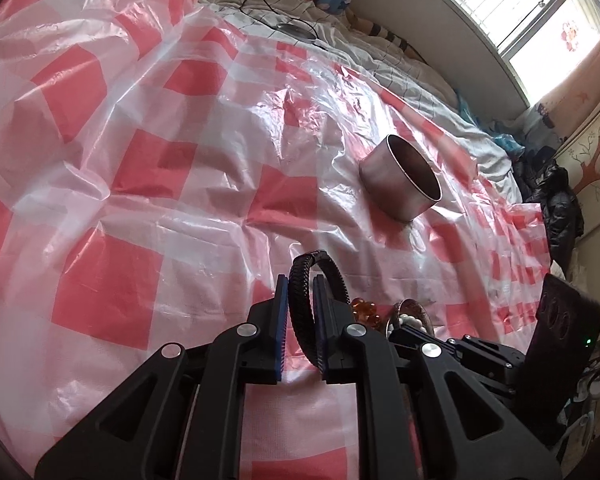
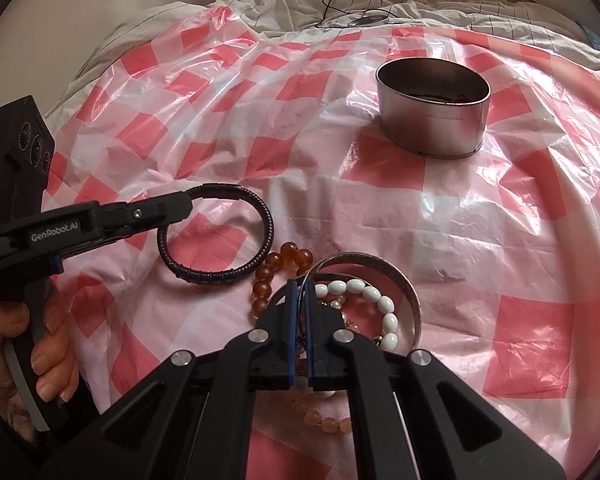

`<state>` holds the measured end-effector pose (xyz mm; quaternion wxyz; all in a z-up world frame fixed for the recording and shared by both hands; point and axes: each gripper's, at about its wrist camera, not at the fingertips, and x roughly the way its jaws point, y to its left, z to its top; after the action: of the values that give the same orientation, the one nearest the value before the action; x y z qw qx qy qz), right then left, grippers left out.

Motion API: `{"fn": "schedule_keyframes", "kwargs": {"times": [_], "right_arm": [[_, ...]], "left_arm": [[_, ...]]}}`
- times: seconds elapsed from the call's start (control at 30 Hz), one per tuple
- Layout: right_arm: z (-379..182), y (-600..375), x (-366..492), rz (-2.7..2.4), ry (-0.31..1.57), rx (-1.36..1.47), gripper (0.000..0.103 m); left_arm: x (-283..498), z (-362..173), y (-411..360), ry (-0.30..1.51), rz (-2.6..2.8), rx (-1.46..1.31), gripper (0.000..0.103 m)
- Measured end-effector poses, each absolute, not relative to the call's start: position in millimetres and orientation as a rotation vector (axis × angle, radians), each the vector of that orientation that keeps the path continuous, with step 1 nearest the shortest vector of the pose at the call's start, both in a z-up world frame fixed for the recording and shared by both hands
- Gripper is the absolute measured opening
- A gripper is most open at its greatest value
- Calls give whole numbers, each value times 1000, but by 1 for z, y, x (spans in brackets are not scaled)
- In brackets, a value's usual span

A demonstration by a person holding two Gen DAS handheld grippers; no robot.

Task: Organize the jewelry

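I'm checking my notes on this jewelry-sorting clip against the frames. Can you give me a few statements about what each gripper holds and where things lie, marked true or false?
1. The left gripper is shut on the black braided bracelet. True.
2. The right gripper hangs open over bare cloth. False: its jaws are closed on the silver bangle, above the jewelry pile.
3. The metal tin lies tipped on its side. False: it stands upright, open end up.
4. The white bead bracelet lies inside the silver bangle's loop. True.
5. The amber bead bracelet is in the tin. False: it lies on the checked plastic sheet.
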<state>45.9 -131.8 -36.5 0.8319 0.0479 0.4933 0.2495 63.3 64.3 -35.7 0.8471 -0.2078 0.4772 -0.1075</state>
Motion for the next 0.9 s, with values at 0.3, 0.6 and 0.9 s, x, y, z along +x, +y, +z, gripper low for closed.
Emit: {"fn": "schedule_keyframes", "kwargs": {"times": [0.3,0.6,0.9], "right_arm": [[-25,-164,51,588,1006,365,3],[-14,-191,50,614,945,547,4],[0,-219,46,629,840,675,4]], "left_arm": [[65,-50,48,1088,-205,-302,29],[63,-46,30,1083,-239,-184,7],[62,-38,46,1034,-315,-402,7]]}}
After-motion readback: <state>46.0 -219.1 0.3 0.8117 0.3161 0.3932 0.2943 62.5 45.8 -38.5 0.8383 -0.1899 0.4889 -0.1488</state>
